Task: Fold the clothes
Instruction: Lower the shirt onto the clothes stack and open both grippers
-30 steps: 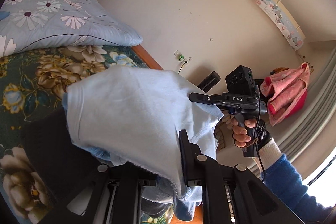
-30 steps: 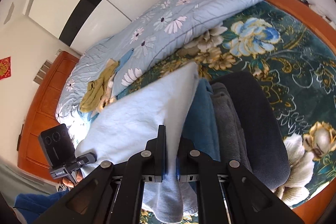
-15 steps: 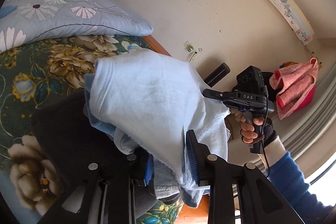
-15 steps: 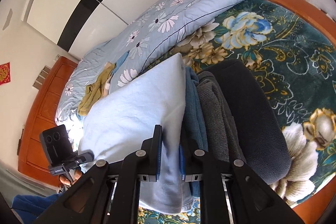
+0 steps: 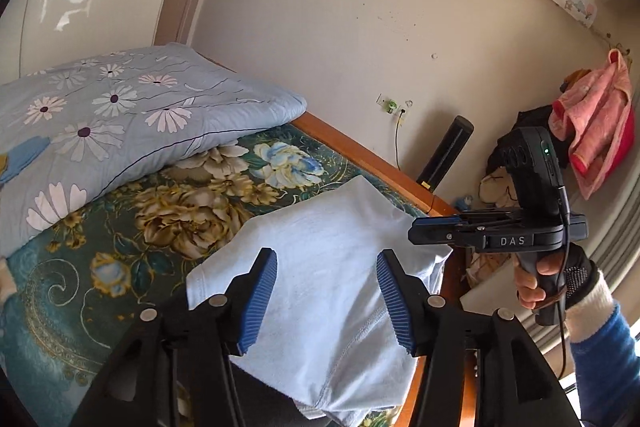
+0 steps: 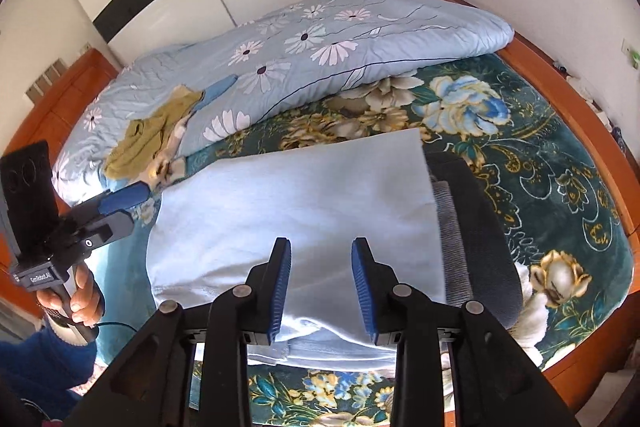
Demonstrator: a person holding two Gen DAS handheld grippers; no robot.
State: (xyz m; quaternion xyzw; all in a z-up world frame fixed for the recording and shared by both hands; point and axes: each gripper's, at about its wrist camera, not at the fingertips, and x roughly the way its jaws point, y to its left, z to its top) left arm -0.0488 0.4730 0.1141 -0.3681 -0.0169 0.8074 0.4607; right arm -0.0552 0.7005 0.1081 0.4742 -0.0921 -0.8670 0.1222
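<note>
Now, at the far left of the right wrist view, a hand (image 6: 76, 297) in a blue sleeve holds the left gripper (image 6: 120, 199) by its handle, blue pads pointing toward the quilt (image 6: 320, 51), a pale blue one printed with daisies, on which a crumpled yellow-green cloth (image 6: 148, 135) lies. In the middle, a folded light blue garment (image 6: 296, 211) lies flat on top of a stack of folded clothes (image 6: 476, 227), with grey and dark layers showing along its right edge, all resting on the teal floral bedspread (image 6: 560, 163). The right gripper (image 6: 322, 287) hangs just above the garment's near edge, its jaws spread and nothing between them. The left gripper's jaws likewise stand wide apart over the same cloth, empty. To the right, the bed's wooden frame (image 6: 576, 99) curves round, and in the left wrist view a pink towel (image 5: 596, 131) hangs on the wall.
</note>
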